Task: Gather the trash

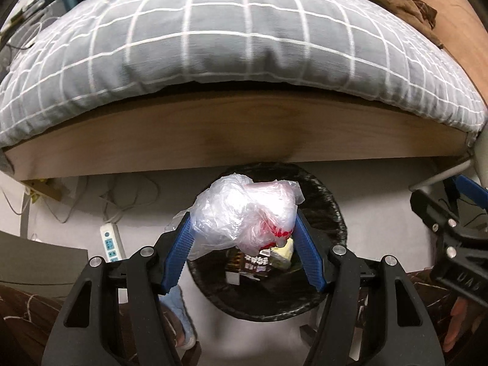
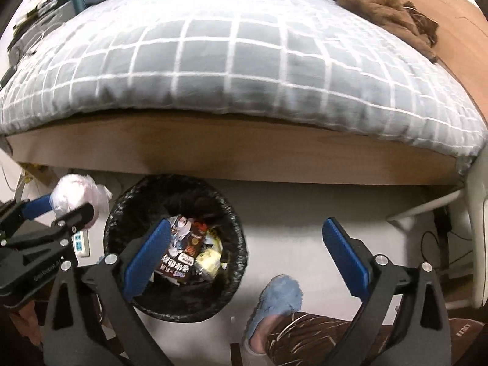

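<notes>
My left gripper [image 1: 242, 228] is shut on a crumpled clear plastic bag [image 1: 244, 210] with red print, held above a black-lined trash bin [image 1: 332, 213] on the floor. The bin holds wrappers and a dark snack packet [image 1: 253, 267]. In the right wrist view the bin [image 2: 235, 228] sits at lower left, with the left gripper [image 2: 58, 213] and its bag [image 2: 76, 193] just left of the rim. My right gripper [image 2: 247, 247] is open and empty, its left finger over the bin.
A bed with a grey checked duvet [image 1: 228, 45] and wooden frame [image 1: 244, 131] stands just behind the bin. A power strip [image 1: 111, 242] and cables lie on the floor at left. The person's blue slipper [image 2: 277, 302] is right of the bin.
</notes>
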`<state>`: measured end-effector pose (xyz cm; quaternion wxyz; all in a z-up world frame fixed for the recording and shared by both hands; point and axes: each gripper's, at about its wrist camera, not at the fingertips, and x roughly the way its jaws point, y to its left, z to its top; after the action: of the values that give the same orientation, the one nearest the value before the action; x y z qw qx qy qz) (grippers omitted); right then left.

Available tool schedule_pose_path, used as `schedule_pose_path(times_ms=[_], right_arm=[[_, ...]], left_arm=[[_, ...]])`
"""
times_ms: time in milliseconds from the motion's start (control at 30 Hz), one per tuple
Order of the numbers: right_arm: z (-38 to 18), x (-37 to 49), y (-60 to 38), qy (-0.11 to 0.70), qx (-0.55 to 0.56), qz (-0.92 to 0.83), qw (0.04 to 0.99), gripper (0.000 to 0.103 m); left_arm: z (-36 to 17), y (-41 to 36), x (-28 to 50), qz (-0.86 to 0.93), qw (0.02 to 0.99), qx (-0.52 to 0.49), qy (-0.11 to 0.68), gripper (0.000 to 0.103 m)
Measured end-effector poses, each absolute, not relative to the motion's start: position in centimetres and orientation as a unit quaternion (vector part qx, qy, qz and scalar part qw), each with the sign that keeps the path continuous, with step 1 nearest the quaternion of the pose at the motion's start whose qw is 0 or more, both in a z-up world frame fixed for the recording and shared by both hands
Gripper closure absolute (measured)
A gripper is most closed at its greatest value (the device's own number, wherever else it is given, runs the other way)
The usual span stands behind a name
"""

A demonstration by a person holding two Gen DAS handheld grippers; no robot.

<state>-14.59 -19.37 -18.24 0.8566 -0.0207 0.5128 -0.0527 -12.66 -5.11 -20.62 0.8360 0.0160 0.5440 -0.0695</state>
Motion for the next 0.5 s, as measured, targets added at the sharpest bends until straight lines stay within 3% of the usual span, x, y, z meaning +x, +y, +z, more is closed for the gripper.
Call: schedule_pose_path(times_ms=[233,500], right_arm=[[-17.4,-14.5,-19.2,0.505,-0.029,-0.049,0.861,0.008],[-17.0,-14.1,-18.7,0.503,-0.024,-0.041,0.863,0.008]], left_arm=[[-20.0,-7.1,-12.9,-0.084,0.841,0.018,0.534,0.034],[-18.8,-5.3,-12.8,-0.057,0.853,0.033,0.517,0.007]])
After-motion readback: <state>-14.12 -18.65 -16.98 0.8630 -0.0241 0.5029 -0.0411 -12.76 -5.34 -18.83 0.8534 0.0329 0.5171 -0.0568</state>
